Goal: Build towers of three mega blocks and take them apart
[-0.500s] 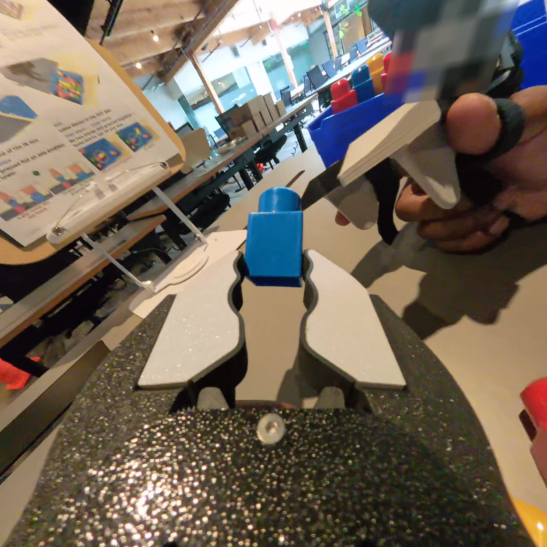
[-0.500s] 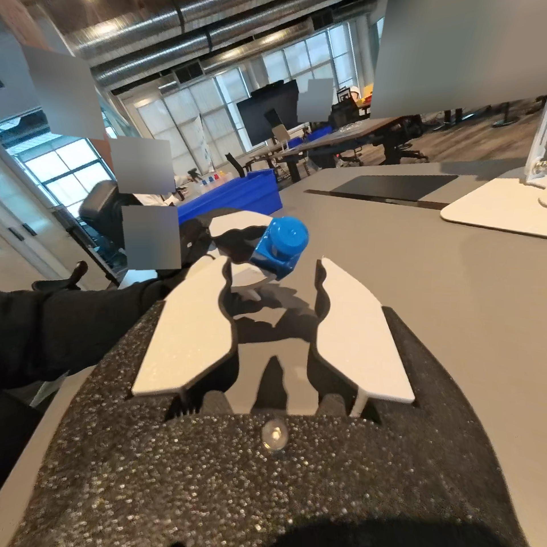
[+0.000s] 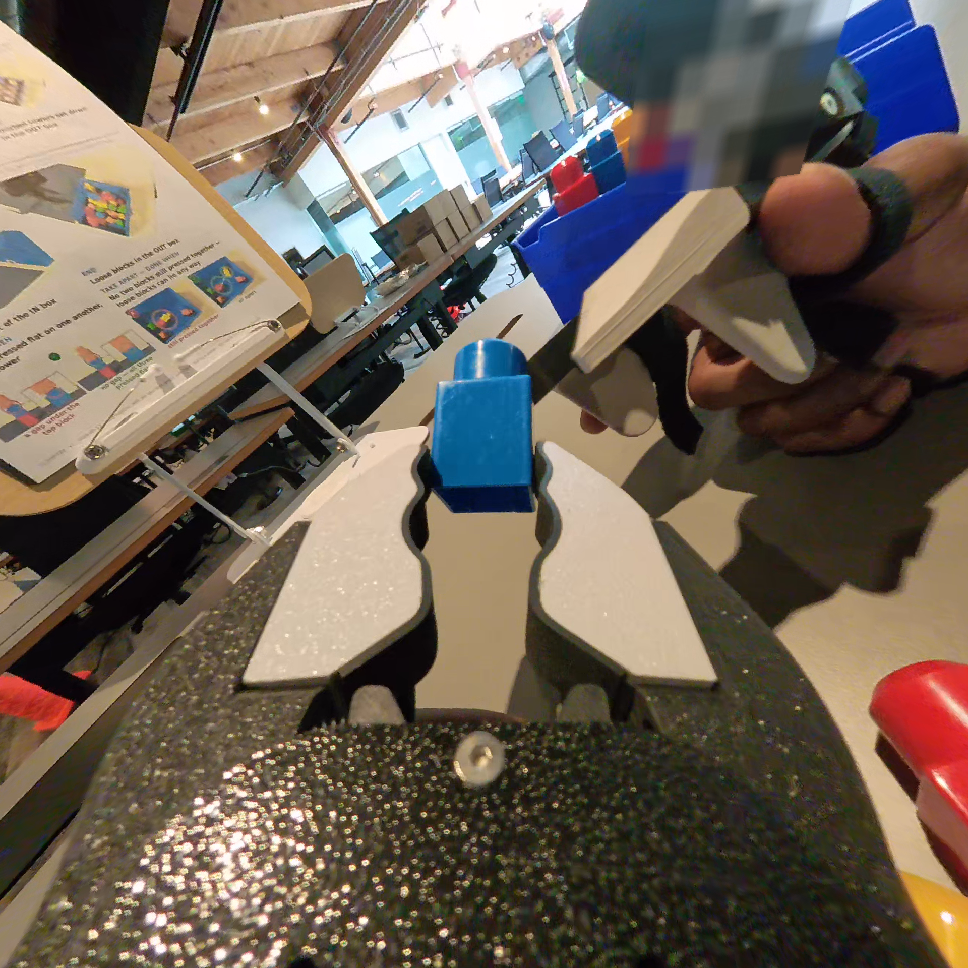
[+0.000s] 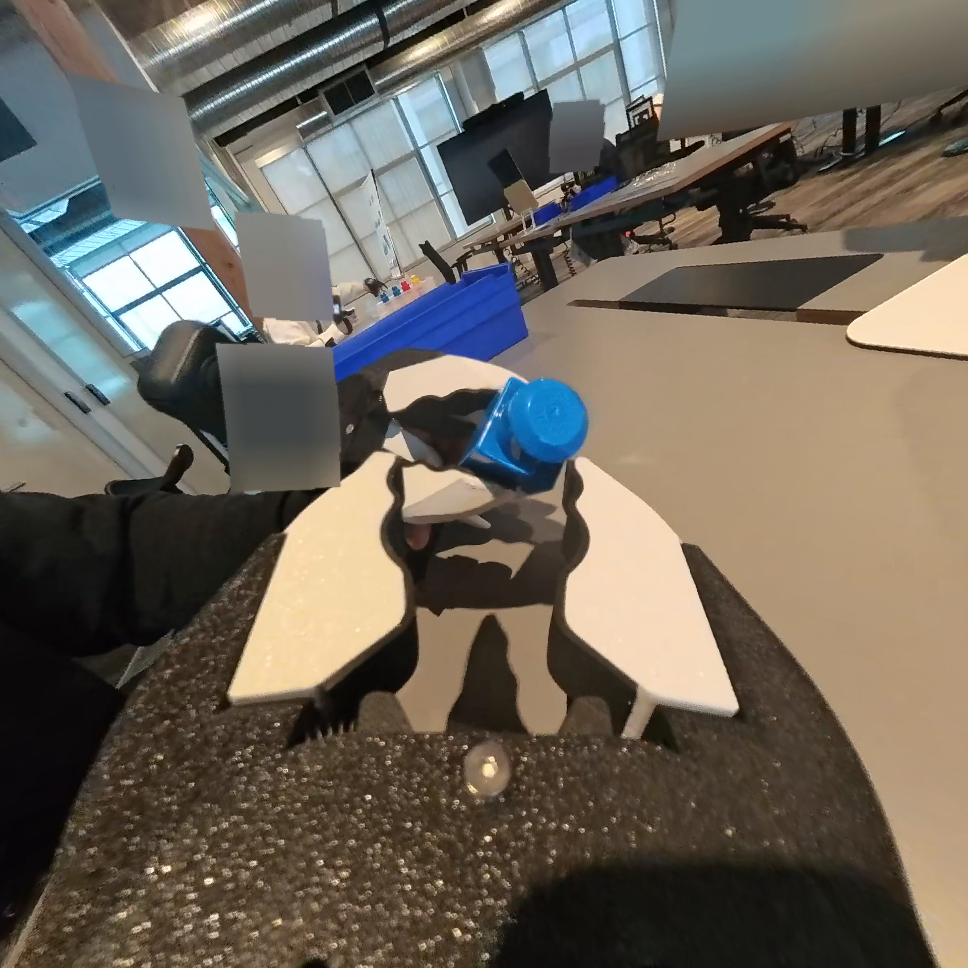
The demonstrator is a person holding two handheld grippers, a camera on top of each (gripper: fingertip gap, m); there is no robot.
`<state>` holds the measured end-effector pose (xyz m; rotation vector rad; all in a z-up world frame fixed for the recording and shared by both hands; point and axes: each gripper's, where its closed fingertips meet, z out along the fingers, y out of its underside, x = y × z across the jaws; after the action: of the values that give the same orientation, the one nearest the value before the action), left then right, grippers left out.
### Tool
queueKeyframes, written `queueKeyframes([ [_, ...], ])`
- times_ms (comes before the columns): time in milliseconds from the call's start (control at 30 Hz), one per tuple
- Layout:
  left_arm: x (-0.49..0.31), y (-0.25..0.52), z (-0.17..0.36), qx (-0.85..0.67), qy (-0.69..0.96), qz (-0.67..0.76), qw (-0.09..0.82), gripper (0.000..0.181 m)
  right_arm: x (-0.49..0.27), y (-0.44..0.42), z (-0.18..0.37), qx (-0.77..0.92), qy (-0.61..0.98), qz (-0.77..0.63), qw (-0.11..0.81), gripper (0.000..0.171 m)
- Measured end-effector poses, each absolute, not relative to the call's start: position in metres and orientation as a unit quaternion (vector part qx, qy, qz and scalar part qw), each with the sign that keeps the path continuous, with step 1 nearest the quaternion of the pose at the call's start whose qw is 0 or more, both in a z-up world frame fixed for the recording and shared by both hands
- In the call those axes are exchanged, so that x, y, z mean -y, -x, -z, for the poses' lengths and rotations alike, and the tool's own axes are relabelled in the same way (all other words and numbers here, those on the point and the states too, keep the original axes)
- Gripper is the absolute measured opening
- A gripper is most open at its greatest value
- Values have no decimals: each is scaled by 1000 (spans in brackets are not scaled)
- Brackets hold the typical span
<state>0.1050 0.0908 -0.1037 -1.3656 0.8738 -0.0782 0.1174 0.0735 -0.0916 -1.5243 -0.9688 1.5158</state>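
My left gripper (image 3: pixel 482 463) is shut on a blue mega block (image 3: pixel 484 435) and holds it upright above the grey table (image 3: pixel 864 655), stud pointing away. In the right wrist view the same blue block (image 4: pixel 524 445) sits between the left gripper's white fingers (image 4: pixel 450 500), just at the tips of my right gripper (image 4: pixel 482 471). The right gripper is open and empty. In the left wrist view the right gripper (image 3: pixel 565 366), held by a hand, has a fingertip right beside the block's stud. A red block (image 3: pixel 927 733) lies at the right edge, with a yellow one (image 3: pixel 937 922) below it.
A blue bin (image 3: pixel 576 251) with several coloured blocks stands behind the right gripper; it also shows in the right wrist view (image 4: pixel 435 325). An instruction sheet on a wooden stand (image 3: pixel 105 293) is at the left. A white plate (image 4: pixel 916 325) lies at the far right. Left and right tips are no more than a few centimetres apart.
The right gripper has moved closer to the blue block, which now looks larger at its tips. The left gripper still holds the block, nearly still.
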Motion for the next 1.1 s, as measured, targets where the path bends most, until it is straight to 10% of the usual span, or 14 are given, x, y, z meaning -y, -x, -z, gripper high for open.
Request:
queueKeyframes([
  [1100,-75,-128,105,-449,569,59,687,36,-76,-120,97,306,627,-665,267,36],
])
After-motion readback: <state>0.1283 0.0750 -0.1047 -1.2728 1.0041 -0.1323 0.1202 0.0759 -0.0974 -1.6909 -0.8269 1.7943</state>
